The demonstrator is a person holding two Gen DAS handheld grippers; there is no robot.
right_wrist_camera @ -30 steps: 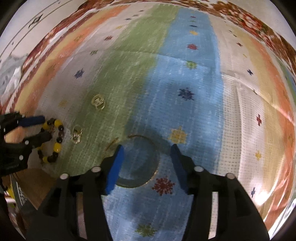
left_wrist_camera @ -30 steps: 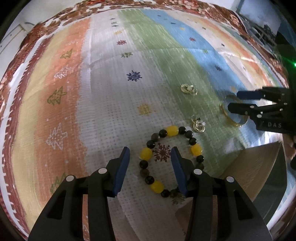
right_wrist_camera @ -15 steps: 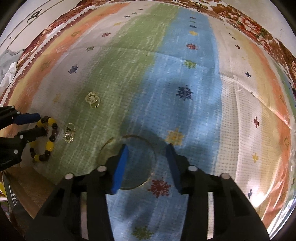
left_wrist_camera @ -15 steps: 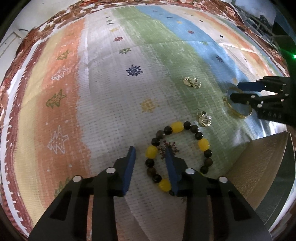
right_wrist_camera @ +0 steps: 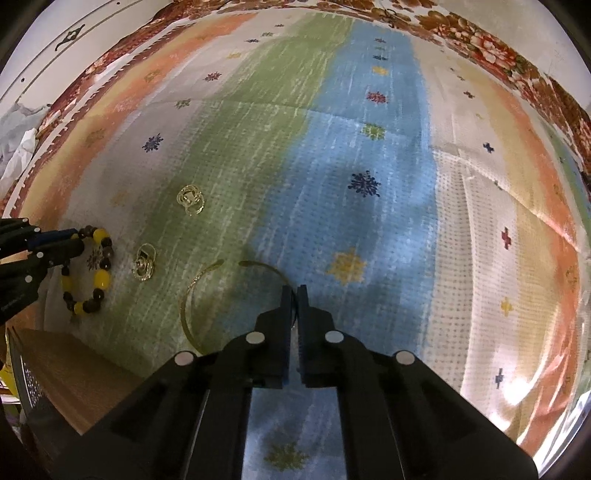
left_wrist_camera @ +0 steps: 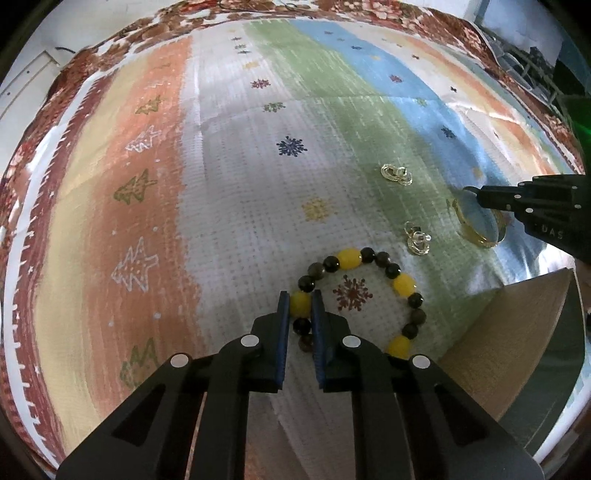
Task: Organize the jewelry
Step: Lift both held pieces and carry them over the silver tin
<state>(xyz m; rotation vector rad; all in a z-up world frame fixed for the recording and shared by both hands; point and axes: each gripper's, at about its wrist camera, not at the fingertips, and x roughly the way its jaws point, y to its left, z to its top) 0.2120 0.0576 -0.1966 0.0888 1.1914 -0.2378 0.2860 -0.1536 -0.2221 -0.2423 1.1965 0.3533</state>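
Note:
A bracelet of yellow and dark beads [left_wrist_camera: 400,284] lies on the striped cloth; it also shows in the right wrist view [right_wrist_camera: 100,278]. My left gripper [left_wrist_camera: 300,302] is shut on its left side, a yellow bead between the pads. A thin gold open bangle [right_wrist_camera: 192,291] lies on the green and blue stripes; in the left wrist view it [left_wrist_camera: 476,230] sits under the other gripper. My right gripper [right_wrist_camera: 293,293] is shut on the bangle's right rim. Two gold earrings [left_wrist_camera: 397,173] [left_wrist_camera: 417,242] lie between the two pieces.
A brown cardboard box [left_wrist_camera: 509,347] stands at the cloth's near edge, right of the bracelet; it shows at the lower left in the right wrist view [right_wrist_camera: 74,373]. The cloth's floral border [left_wrist_camera: 332,11] runs along the far side.
Both grippers have closed: the left onto the bead bracelet's left side, the right onto the gold bangle's right rim. Both were open around these pieces before.

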